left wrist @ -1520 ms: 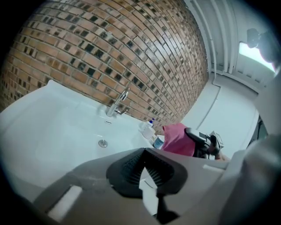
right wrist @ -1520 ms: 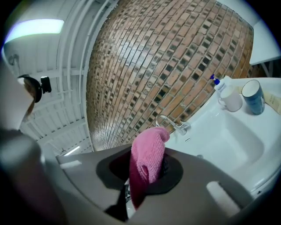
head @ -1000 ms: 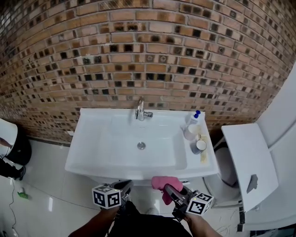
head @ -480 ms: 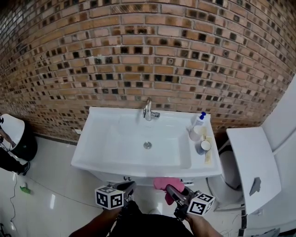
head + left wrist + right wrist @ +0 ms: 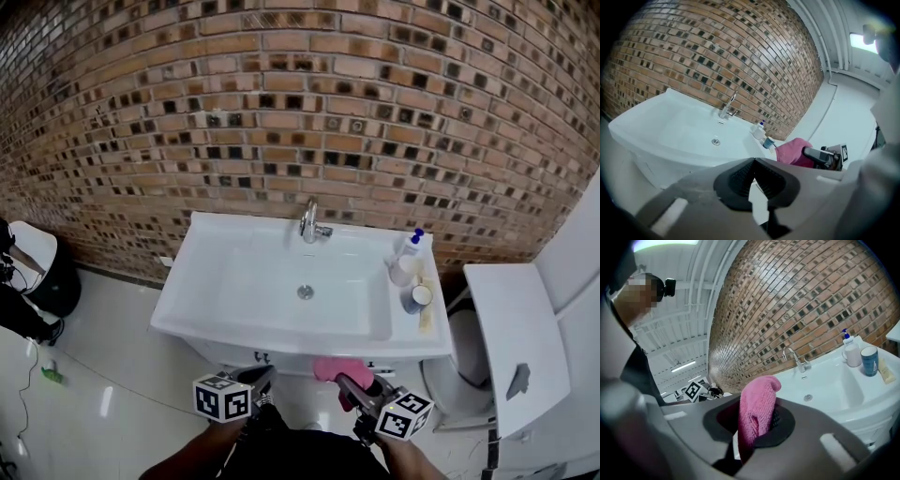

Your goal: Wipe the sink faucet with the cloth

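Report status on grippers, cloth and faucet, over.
Left gripper shut, empty. Right gripper shut on pink cloth. Both short of the sink; faucet not yet reached. Path open; bottle and cup on right rim.

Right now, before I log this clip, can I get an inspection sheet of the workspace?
Surface: white sink, nothing in the basin.
Job's things: faucet at the back rim; cloth in the right hand-held gripper.
Clutter: soap bottle and cup on the right ledge.
Grippers: left hand-held gripper shut, empty; right shut on the cloth; both short of the sink.
Cables: thin cord on the floor, left.
Surroundings: brick wall behind; toilet at right.
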A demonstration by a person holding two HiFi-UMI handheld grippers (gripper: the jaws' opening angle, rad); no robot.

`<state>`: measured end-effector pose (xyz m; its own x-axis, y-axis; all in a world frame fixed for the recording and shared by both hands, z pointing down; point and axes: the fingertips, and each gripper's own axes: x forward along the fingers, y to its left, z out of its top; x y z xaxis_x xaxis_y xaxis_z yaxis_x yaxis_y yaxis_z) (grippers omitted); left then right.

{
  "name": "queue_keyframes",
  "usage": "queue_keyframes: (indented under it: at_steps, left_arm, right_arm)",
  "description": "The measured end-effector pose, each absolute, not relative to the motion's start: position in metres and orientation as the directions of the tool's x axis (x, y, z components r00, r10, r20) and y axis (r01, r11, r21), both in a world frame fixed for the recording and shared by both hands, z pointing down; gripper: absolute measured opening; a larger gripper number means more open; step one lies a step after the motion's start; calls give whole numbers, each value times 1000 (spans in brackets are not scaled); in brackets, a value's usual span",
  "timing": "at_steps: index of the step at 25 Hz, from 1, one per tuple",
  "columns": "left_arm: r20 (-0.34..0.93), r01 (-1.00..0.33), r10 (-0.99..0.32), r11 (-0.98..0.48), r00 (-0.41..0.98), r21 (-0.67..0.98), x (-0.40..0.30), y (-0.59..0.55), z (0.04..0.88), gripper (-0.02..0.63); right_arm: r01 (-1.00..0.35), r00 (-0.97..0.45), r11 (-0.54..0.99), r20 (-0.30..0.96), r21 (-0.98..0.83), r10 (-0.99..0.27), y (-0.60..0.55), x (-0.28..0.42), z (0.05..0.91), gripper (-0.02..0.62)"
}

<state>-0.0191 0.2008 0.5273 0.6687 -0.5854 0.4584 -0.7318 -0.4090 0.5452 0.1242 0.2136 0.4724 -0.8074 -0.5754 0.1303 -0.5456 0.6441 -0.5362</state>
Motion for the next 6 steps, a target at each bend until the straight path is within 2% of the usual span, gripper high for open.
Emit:
queue_keyframes:
  at_steps: [6]
  left_arm:
    - [460,-729,-581,-403,671,554,-18,210,532,4]
  right_arm:
    - [-545,-807,639,131,-543,-576,218,123,474,49]
